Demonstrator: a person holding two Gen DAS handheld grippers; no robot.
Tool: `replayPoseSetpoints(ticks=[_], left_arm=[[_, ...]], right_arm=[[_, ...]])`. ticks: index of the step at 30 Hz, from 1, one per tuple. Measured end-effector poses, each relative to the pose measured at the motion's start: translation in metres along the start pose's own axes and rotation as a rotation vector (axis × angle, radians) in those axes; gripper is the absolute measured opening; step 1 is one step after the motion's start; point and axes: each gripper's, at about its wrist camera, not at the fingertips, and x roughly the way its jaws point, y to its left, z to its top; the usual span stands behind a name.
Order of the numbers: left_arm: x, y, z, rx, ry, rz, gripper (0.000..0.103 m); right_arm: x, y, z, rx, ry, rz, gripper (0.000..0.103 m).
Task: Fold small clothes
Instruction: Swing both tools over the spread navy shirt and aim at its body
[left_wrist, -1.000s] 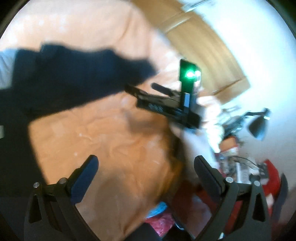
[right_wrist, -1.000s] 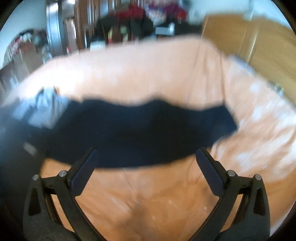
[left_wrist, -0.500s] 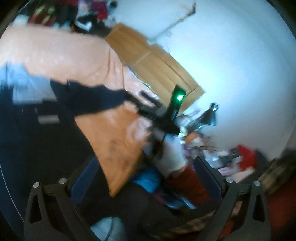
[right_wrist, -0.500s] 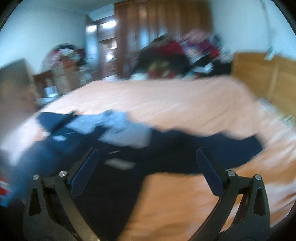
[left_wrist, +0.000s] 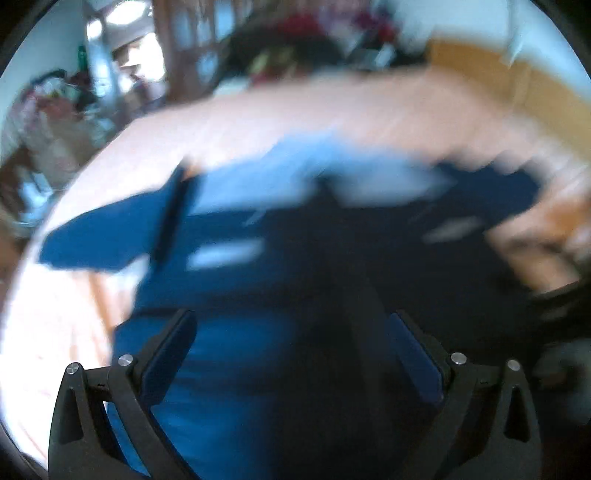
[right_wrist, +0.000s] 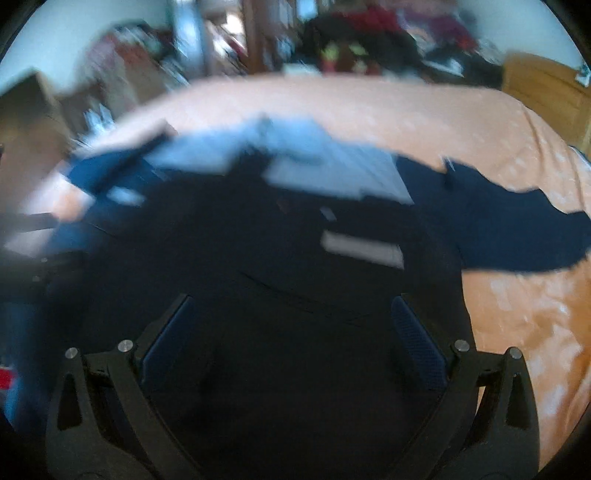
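1. Blur everywhere on my left wrist view, but I can read it: the left gripper (left_wrist: 291, 354) has its jaws spread wide, nothing between them, hanging over a dark navy garment (left_wrist: 280, 280) spread on the orange bed (left_wrist: 332, 110).
2. Same view: the garment has a pale blue-grey panel (left_wrist: 295, 184) at its far side and a sleeve (left_wrist: 107, 236) reaching out to the left across the bedcover. A small white label (left_wrist: 225, 253) shows on the dark cloth.
3. Same view, far back: a wooden headboard (left_wrist: 517, 85) on the right and a heap of clothes (left_wrist: 295, 48) beyond the bed, too smeared to sort out.
4. Over to my right wrist view: the right gripper (right_wrist: 291, 343) is also wide open and empty, directly above the garment's dark body (right_wrist: 280, 332).
5. Here the other sleeve (right_wrist: 517, 229) stretches right over the orange bedcover (right_wrist: 517, 332), lying flat. The pale panel (right_wrist: 325, 166) sits at the garment's far edge, with a white label (right_wrist: 362, 249) just nearer to me.
6. I cannot tell whether either gripper touches the cloth.
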Motion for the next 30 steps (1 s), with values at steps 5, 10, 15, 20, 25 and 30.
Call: replayPoseSetpoints(ticks=[5, 10, 15, 20, 25, 30], left_arm=[[0.046, 0.004, -0.016, -0.060, 0.077, -0.002, 0.103], [0.043, -0.003, -0.021, -0.097, 0.026, -0.014, 0.103], [0.044, 0.002, -0.023, -0.125, 0.036, -0.014, 0.103], [0.044, 0.003, -0.025, -0.118, 0.026, -0.012, 0.103], [0.030, -0.002, -0.019, -0.083, 0.086, -0.011, 0.103], [-0.036, -0.008, -0.006, -0.120, 0.005, -0.031, 0.102]], right_arm=[[0.011, 0.002, -0.022, 0.070, 0.081, -0.043, 0.103], [0.011, -0.011, -0.025, 0.180, 0.093, -0.019, 0.103], [0.005, -0.009, -0.035, 0.238, 0.097, -0.022, 0.103], [0.013, -0.002, -0.034, 0.230, 0.105, -0.064, 0.103], [-0.003, 0.012, -0.022, 0.192, 0.141, -0.135, 0.103], [-0.057, 0.034, 0.009, 0.134, 0.034, -0.133, 0.103]])
